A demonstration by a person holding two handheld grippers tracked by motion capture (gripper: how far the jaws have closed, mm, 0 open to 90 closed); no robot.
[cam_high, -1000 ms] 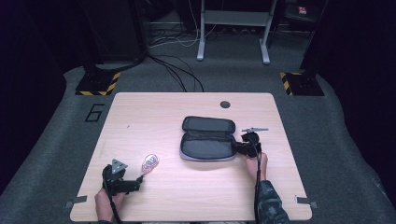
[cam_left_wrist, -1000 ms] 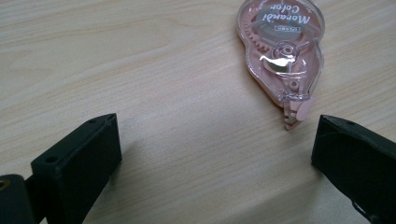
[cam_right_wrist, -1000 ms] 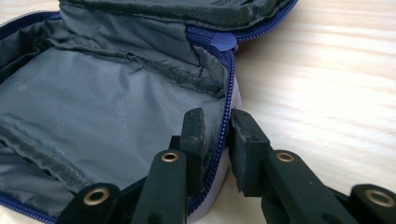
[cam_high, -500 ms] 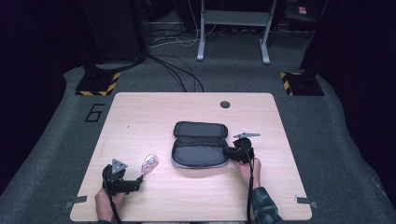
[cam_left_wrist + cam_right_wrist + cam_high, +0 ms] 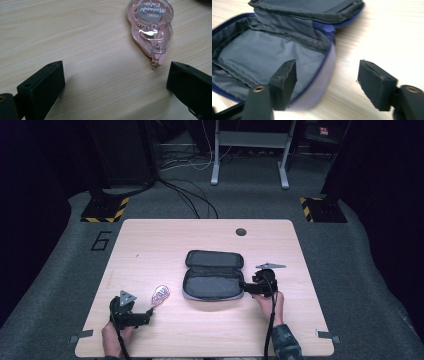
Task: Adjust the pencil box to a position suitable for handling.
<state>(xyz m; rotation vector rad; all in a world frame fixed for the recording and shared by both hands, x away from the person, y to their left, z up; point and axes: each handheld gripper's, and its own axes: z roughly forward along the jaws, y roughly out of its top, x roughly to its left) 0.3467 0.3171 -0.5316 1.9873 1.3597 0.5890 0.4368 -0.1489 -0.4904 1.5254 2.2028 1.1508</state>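
Observation:
A black zip pouch (image 5: 212, 275) lies open at the table's middle, grey lining up, lid folded back. My right gripper (image 5: 246, 287) is at its right end, open. In the right gripper view one jaw stands inside the pouch (image 5: 262, 57) and the other outside over bare wood, with the zipped rim between them; my right gripper (image 5: 329, 85) does not clamp it. A pink see-through correction tape dispenser (image 5: 160, 293) lies left of the pouch. My left gripper (image 5: 148, 312) sits just short of it, open. In the left gripper view the dispenser (image 5: 150, 27) lies ahead of my left gripper (image 5: 115, 82), tip near one jaw.
The wooden table (image 5: 150, 245) has a round cable hole (image 5: 241, 231) at the back. A small grey piece (image 5: 270, 266) lies on the wood right of the pouch, behind my right hand. Dark carpet, cables and stand feet surround the table.
The pouch slid a little left and toward the front along with my right gripper, then stopped. The left gripper and the tape dispenser stayed put.

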